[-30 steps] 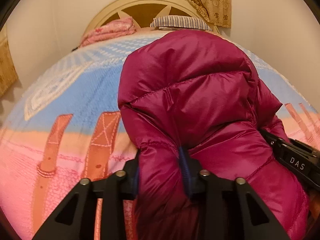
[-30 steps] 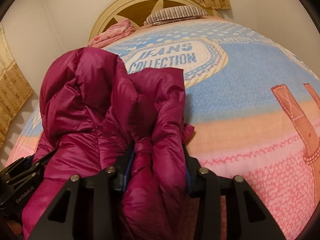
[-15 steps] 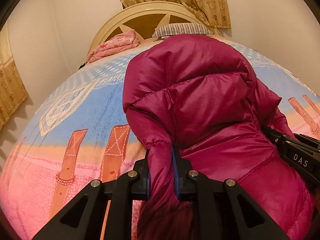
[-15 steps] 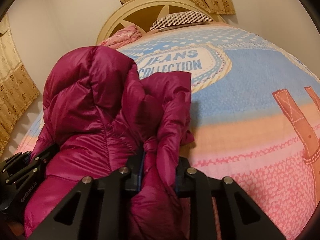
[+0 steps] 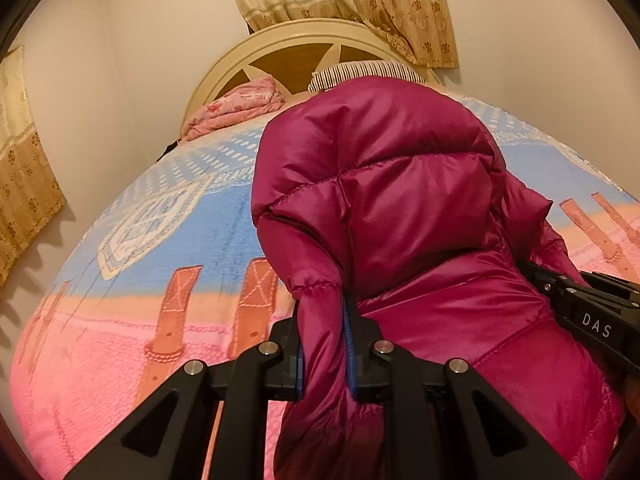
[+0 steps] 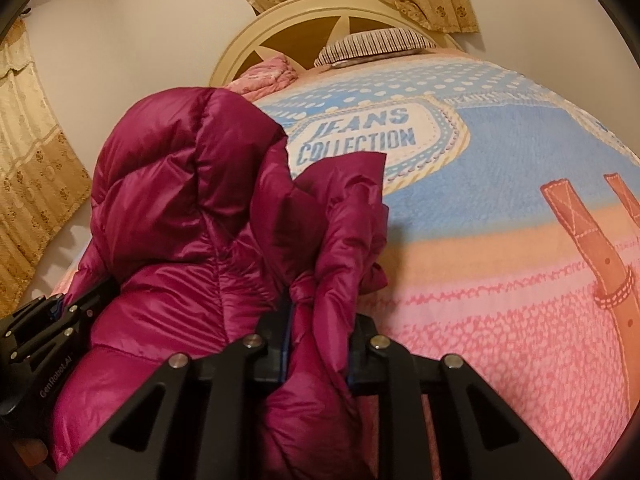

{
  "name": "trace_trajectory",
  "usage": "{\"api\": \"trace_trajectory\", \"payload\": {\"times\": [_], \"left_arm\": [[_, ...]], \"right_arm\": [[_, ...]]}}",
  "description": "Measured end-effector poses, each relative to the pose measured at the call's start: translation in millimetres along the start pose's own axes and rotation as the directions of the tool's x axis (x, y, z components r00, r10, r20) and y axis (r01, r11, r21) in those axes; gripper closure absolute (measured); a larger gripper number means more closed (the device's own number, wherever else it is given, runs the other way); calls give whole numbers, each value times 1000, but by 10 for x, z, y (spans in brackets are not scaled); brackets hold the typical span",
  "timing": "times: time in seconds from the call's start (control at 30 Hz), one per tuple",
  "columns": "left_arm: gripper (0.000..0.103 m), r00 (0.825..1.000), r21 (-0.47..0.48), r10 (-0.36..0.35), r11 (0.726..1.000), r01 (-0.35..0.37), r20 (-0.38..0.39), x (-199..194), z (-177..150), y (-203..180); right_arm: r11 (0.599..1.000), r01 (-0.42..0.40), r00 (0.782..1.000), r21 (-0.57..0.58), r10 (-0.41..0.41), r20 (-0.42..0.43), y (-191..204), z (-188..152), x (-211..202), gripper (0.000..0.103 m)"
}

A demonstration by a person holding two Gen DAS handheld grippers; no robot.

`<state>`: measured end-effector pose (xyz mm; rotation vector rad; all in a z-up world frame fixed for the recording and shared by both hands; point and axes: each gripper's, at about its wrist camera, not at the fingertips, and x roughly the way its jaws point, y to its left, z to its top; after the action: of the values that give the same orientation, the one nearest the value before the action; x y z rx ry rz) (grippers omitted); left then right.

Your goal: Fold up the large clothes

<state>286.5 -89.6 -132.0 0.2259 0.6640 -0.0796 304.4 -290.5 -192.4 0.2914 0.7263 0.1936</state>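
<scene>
**Both grippers clamped on the magenta jacket**

Here the left gripper (image 5: 325,344) pinches a narrow fold of the puffy magenta jacket (image 5: 384,208) between its blue-edged pads, having just closed on it. The right gripper (image 6: 318,336) likewise squeezes a bunched fold of the same jacket (image 6: 180,208), its jaws also freshly narrowed. In the left wrist view the jacket rises from the pads toward twelve o'clock, with the other gripper's black body at three o'clock. In the right view it billows toward ten o'clock. Beneath lies the pink-and-blue bedspread (image 6: 500,216) printed "JEANS COLLECTION". At twelve o'clock sit a striped pillow (image 6: 376,44), a folded pink quilt (image 5: 236,108) and the cream headboard (image 5: 240,60).
</scene>
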Motion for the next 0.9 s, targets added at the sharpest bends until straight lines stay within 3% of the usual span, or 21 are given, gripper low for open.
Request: {"api": "trace_trajectory", "payload": {"times": [0.4, 0.9], "left_arm": [[88, 999, -81, 34, 996, -32, 24, -475, -239, 562], [88, 991, -203, 130, 971, -124, 15, -831, -555, 1402]], "right_arm": [[993, -94, 995, -71, 95, 16, 489, -38, -257, 81], [959, -218, 976, -181, 216, -32, 1377, -123, -114, 81]]}}
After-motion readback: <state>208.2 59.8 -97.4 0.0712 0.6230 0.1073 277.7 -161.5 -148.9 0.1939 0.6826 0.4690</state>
